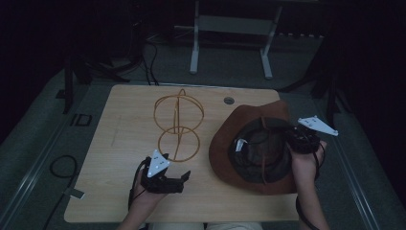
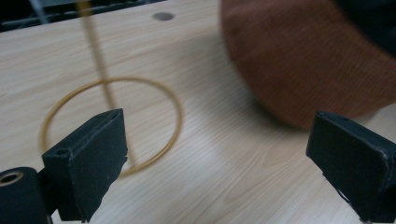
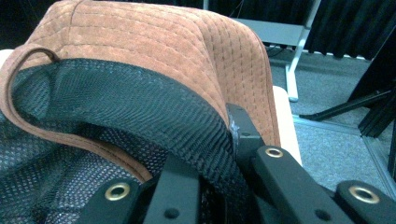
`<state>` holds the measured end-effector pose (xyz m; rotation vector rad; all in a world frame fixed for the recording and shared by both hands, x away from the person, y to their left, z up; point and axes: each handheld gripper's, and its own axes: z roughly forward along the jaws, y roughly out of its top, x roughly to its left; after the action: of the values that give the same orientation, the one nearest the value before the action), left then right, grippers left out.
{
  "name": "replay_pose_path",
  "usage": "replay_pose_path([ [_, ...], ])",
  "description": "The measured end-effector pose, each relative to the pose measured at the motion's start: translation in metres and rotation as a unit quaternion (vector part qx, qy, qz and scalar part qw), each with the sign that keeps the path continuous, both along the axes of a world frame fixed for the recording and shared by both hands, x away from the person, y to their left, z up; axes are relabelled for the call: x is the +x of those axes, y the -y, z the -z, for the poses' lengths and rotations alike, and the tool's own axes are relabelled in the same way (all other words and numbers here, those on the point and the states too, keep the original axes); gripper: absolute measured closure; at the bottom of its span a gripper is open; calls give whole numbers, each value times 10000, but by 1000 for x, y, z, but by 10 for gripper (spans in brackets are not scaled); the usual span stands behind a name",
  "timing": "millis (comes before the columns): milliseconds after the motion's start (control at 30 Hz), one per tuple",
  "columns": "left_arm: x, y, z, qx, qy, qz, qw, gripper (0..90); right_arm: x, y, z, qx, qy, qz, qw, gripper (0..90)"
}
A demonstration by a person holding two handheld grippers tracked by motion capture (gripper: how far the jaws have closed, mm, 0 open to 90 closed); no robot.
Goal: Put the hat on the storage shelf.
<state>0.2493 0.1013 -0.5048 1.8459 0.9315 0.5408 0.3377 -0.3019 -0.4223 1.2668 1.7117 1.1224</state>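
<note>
- Table [image 1: 119, 201]: wire stand [image 1: 178, 125] at centre rear; hat [image 1: 253, 143] right of it, upturned.
- Left gripper [image 1: 184, 176]: before the stand.
- Right gripper [image 1: 287, 136]: at the hat's right rim.

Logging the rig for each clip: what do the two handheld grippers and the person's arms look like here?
Both are black. The left gripper has two blocky, matte fingers, a grey three-cornered plate on top and a black cable looping from its rear. The right gripper bears a like plate, a trailing cable, and brass-coloured eyelets on its linkage bars. The forearms show no sleeves.
</note>
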Motion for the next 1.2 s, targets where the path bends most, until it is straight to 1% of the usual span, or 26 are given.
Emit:
replay_pose_path([
  [100, 5, 18, -9, 32, 44, 225, 9997, 58, 0, 0, 3, 2, -31, -5, 10000, 841],
  [167, 9, 29, -14, 7, 47, 327, 9995, 59, -1, 0, 4, -3, -42, -12, 10000, 841],
  [300, 17, 52, -26, 63, 137, 575, 9982, 58, -3, -1, 6, 23, -49, -45, 10000, 841],
  [400, 23, 67, -33, 24, 177, 696, 9974, 62, -5, -2, 5, 43, -52, -72, 10000, 841],
  [433, 23, 67, -33, 24, 177, 696, 9974, 66, -5, -2, 5, 43, -52, -72, 10000, 841],
  [467, 27, 79, -38, 48, 212, 737, 9970, 66, -6, -2, 5, 56, -41, -90, 9999, 841],
  [500, 29, 85, -41, 60, 235, 794, 9965, 66, -8, -4, 4, 19, -15, -104, 9999, 841],
  [533, 31, 91, -43, 125, 263, 809, 9963, 66, -8, -4, 4, 25, -19, -127, 9999, 841],
  [600, 36, 103, -48, 158, 251, 910, 9954, 66, -9, -5, 3, 9, -35, -147, 9999, 840],
  [633, 39, 110, -51, 232, 266, 917, 9952, 67, -9, -6, 3, 8, -36, -165, 9999, 841],
  [667, 39, 110, -51, 232, 266, 917, 9952, 66, -10, -6, 2, 17, -23, -178, 9998, 841],
  [700, 45, 121, -54, 292, 290, 950, 9946, 69, -11, -6, 2, 3, -14, -181, 9998, 840],
  [733, 47, 126, -56, 325, 307, 943, 9945, 77, -12, -6, 1, -7, 3, -189, 9998, 840],
  [767, 51, 131, -58, 324, 281, 973, 9943, 86, -12, -6, 1, 14, 1, -197, 9998, 841],
  [800, 53, 135, -59, 379, 276, 941, 9945, 89, -13, -5, 0, 27, -3, -190, 9998, 841],
  [833, 53, 135, -59, 379, 276, 941, 9945, 89, -13, -5, 0, 28, 4, -191, 9998, 840],
  [867, 60, 143, -60, 497, 259, 862, 9947, 89, -13, -4, -1, 38, 11, -201, 9998, 841],
  [900, 60, 143, -60, 497, 259, 862, 9947, 89, -14, -4, -1, 57, 13, -197, 9998, 840],
  [933, 67, 151, -60, 624, 200, 668, 9956, 89, -14, -4, -2, 50, 18, -194, 9998, 840],
  [967, 67, 151, -60, 624, 200, 668, 9956, 89, -15, -4, -2, 50, 31, -204, 9998, 840],
  [1000, 73, 157, -59, 722, 159, 430, 9963, 89, -16, -4, -3, 59, 32, -207, 9998, 841],
  [1100, 83, 165, -56, 894, 116, 218, 9957, 90, -17, -6, -3, 37, 33, -236, 9997, 841],
  [1167, 87, 169, -55, 953, 45, 145, 9953, 91, -18, -7, -3, 33, 30, -262, 9996, 840],
  [1200, 89, 171, -54, 978, 32, 127, 9951, 119, -18, -8, -3, 36, 28, -272, 9996, 841],
])
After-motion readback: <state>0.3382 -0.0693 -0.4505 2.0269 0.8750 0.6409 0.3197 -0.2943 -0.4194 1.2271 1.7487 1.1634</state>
